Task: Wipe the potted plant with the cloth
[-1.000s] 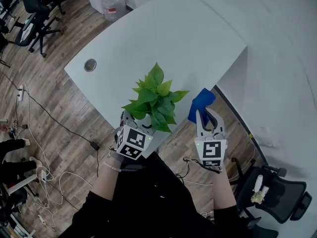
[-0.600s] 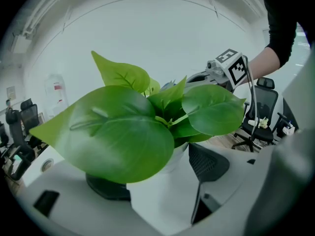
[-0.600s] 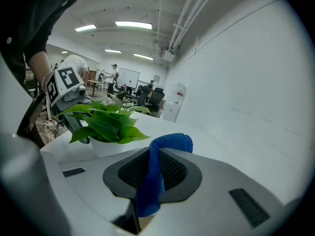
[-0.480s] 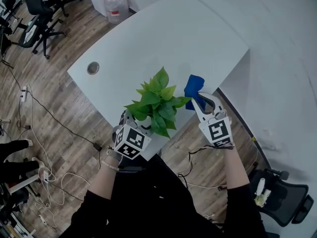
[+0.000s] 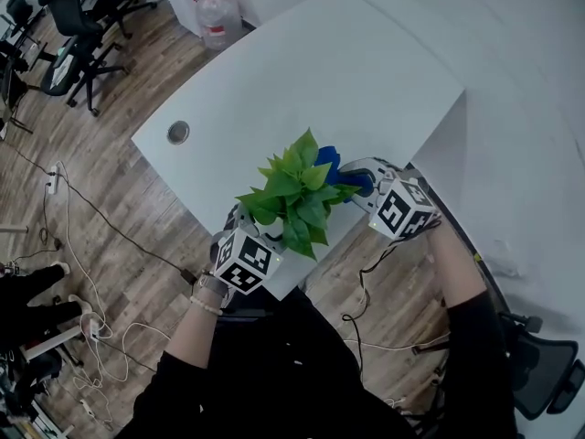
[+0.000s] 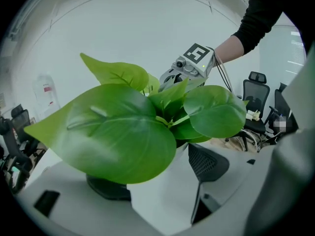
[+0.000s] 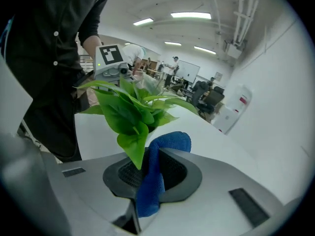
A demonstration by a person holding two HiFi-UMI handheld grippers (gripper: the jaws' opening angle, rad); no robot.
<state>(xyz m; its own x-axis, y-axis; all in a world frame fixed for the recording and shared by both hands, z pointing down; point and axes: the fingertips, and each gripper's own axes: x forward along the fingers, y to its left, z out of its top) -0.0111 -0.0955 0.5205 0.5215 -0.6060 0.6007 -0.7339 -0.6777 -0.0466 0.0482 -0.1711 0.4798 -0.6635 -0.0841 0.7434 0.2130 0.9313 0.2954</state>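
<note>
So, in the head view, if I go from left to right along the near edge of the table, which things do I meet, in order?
left tongs → potted plant → cloth → right tongs

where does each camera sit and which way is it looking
head view: on the person's head, looking steeply down at the white table; shows forearms, left gripper, right gripper.
left gripper view: on the left gripper, facing the potted plant; its jaws, just closed in, clasp the white pot.
right gripper view: on the right gripper, facing the potted plant from opposite; its jaws pinch the blue cloth.
shared: each gripper view shows the other gripper beyond the potted plant.
</note>
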